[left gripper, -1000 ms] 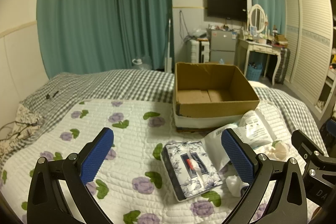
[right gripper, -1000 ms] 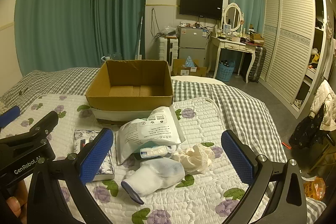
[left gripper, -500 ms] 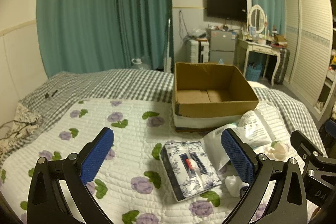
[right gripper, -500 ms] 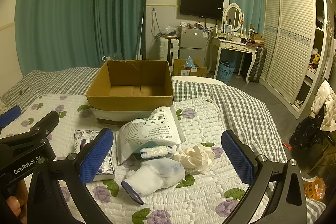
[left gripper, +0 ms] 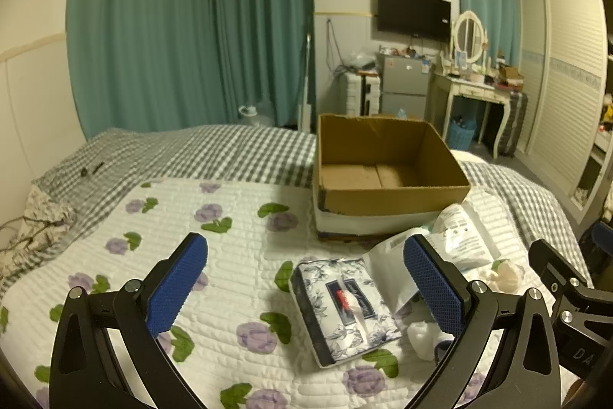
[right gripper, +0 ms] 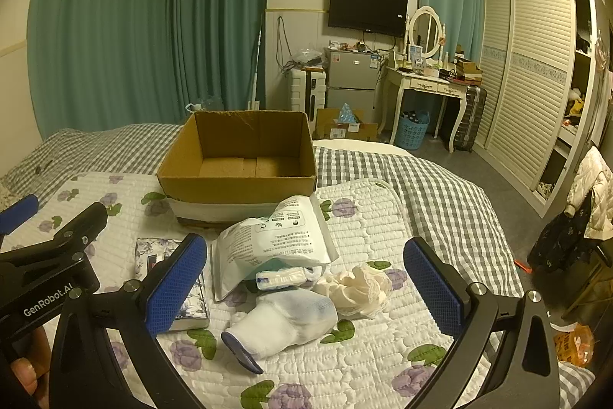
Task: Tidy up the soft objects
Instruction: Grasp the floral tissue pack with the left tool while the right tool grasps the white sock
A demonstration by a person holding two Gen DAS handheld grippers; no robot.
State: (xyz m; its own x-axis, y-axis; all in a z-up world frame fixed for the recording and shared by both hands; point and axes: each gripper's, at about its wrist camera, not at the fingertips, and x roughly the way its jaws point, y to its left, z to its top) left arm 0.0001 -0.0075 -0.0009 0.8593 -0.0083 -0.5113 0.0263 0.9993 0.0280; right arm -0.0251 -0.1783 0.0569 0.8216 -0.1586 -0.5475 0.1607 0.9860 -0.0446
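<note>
An empty cardboard box point(left gripper: 387, 171) point(right gripper: 239, 156) stands on the bed. In front of it lie a floral tissue pack point(left gripper: 343, 305) point(right gripper: 153, 255), a white plastic bag point(right gripper: 274, 244) point(left gripper: 459, 236), a small blue-white roll point(right gripper: 283, 276), a white sock with a blue toe point(right gripper: 285, 322) and a cream lace cloth point(right gripper: 358, 288) point(left gripper: 505, 273). My left gripper point(left gripper: 306, 288) is open and empty above the quilt, with the tissue pack between its fingers. My right gripper point(right gripper: 306, 288) is open and empty above the sock and the cloth.
The bed has a white quilt with purple flowers point(left gripper: 230, 255) over a grey checked sheet point(right gripper: 421, 186). Green curtains, a dressing table point(right gripper: 425, 79), a small fridge point(right gripper: 350, 79) and a wardrobe point(right gripper: 536, 75) stand behind. The bed's right edge drops to the floor.
The left wrist view has shifted slightly, so the tissue pack sits a little further left between the fingers. The right gripper and the objects have hardly moved.
</note>
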